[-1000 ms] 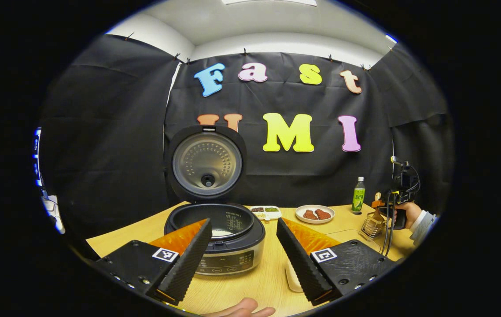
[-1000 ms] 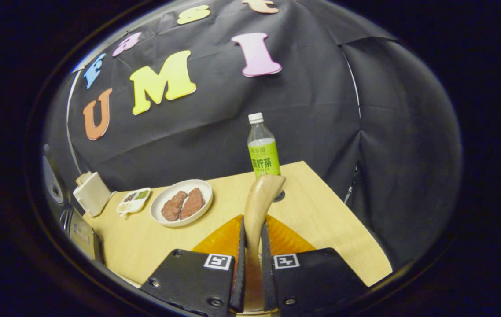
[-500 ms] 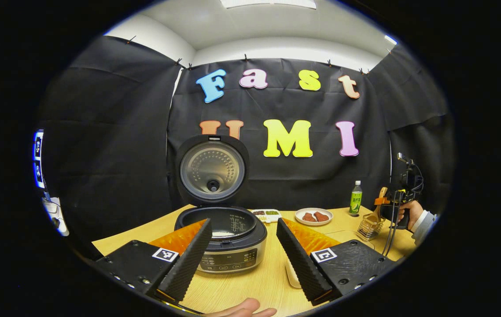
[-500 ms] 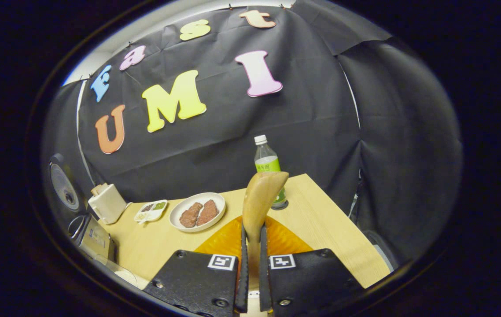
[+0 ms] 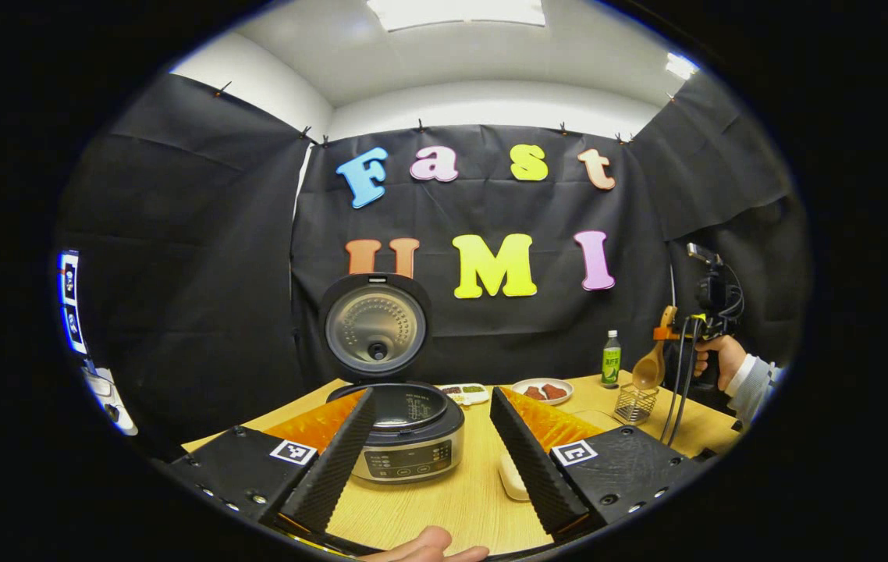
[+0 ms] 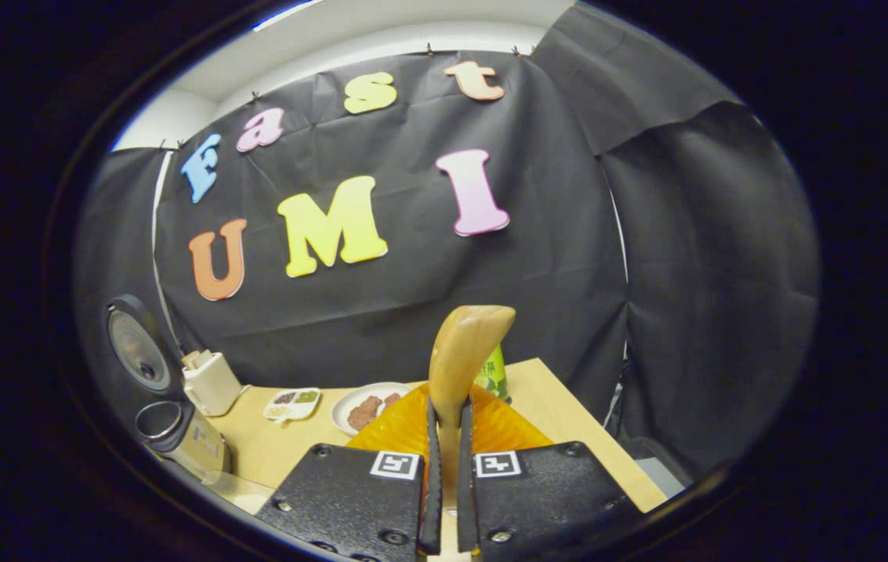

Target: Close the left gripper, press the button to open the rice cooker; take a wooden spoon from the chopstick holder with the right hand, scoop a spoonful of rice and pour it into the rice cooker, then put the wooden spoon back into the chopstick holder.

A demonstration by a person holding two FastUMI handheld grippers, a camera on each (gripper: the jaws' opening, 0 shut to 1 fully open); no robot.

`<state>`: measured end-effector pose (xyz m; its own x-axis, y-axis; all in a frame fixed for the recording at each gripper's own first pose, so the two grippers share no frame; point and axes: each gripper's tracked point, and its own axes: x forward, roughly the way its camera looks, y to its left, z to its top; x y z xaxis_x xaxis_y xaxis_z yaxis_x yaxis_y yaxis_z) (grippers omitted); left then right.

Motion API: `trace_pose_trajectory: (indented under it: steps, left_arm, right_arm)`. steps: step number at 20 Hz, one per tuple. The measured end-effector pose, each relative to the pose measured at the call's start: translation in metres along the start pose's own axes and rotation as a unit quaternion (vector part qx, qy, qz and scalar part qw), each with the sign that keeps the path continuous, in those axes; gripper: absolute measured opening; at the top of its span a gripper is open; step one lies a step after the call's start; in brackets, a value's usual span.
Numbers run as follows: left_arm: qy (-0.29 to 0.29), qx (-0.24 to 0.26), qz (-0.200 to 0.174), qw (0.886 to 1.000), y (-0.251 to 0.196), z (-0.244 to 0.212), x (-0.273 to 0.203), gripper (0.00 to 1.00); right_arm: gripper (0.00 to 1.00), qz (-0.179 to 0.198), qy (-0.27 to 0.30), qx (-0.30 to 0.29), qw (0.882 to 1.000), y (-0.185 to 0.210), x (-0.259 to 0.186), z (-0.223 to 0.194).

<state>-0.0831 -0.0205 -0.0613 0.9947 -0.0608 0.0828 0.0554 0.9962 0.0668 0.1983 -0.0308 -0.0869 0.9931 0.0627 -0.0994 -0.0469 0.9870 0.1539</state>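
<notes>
Your right gripper is clamped on the wooden spoon, handle upright between the fingers, bowl hanging just above the chopstick holder. Your left gripper hangs open before the rice cooker, whose lid stands up. The cooker lies well off to the spoon's left, so carry it that way.

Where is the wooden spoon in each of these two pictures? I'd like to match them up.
Left gripper view: the wooden spoon hangs at the far right, bowl down, just above the wire chopstick holder, held by the right claw.
Right gripper view: the spoon's handle rises at bottom centre, pinched between the claw's two fingers.
Shared landmark: the green bottle, left of the spoon there; here it peeks out behind the handle.
</notes>
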Motion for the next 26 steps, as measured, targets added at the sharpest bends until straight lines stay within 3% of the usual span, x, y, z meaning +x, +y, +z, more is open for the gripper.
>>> trace_pose_trajectory:
  steps: [6, 14, 21, 26]
  left_arm:
    - [-0.005, 0.007, 0.012, 1.0, 0.023, 0.023, -0.029, 0.94]
    - [-0.016, -0.016, 0.029, 0.999, 0.047, 0.033, -0.057, 0.94]
    - [-0.004, -0.006, 0.027, 1.0, 0.044, 0.024, -0.053, 0.94]
    - [-0.001, -0.008, 0.028, 1.0, 0.046, 0.018, -0.052, 0.94]
  right_arm:
    - [0.14, 0.063, -0.017, -0.041, 0.997, 0.089, -0.059, 0.017]
    - [0.12, 0.096, 0.035, -0.087, 0.991, 0.177, -0.075, -0.057]
    - [0.12, 0.044, 0.083, -0.129, 0.987, 0.182, -0.069, -0.141]
    - [0.12, 0.016, 0.084, -0.131, 0.988, 0.18, -0.058, -0.163]
